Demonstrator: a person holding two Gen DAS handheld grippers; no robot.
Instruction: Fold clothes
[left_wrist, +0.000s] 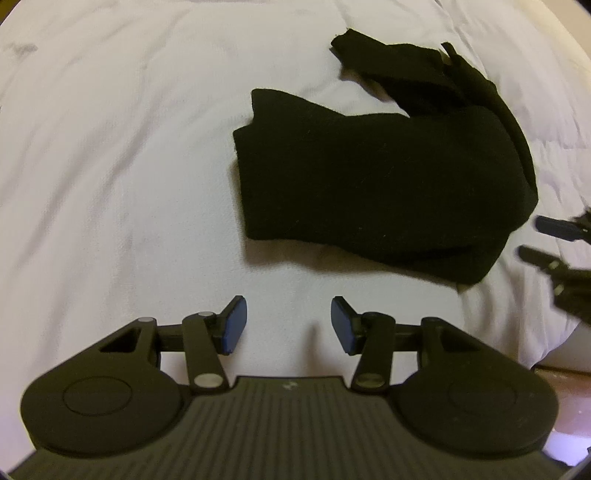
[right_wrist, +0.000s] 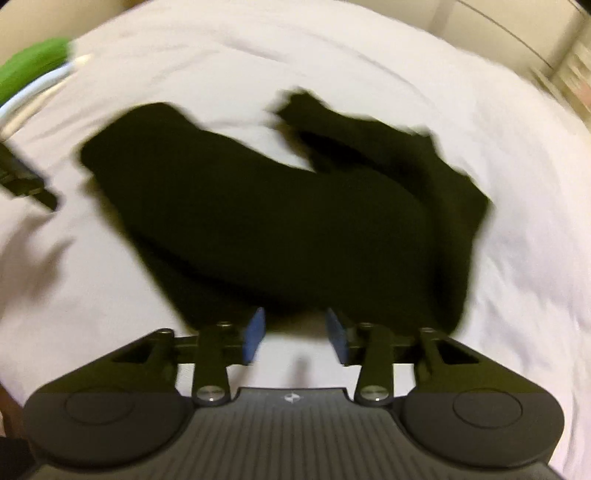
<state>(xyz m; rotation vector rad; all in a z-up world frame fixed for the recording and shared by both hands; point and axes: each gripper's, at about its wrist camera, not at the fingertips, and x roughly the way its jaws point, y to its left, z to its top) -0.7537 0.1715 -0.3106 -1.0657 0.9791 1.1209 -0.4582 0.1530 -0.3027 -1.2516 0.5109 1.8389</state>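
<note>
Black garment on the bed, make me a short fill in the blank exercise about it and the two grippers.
1. The garment lying on the white bedding is ____ in colour.
2. Nothing is between the pads of the left gripper, so its jaws are ____.
3. The pads on the right gripper are ____ in colour.
4. The left gripper is ____ the garment.

Missing words: black; open; blue; apart from

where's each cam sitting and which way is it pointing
Left wrist: rides the left gripper, tilted down at the white bed sheet; its open blue-padded jaws show.
Right wrist: rides the right gripper, tilted down at the near edge of the folded black fabric garment; image blurred, jaws apart.
Shared: garment, sheet, each other's gripper at the frame edge.
</note>
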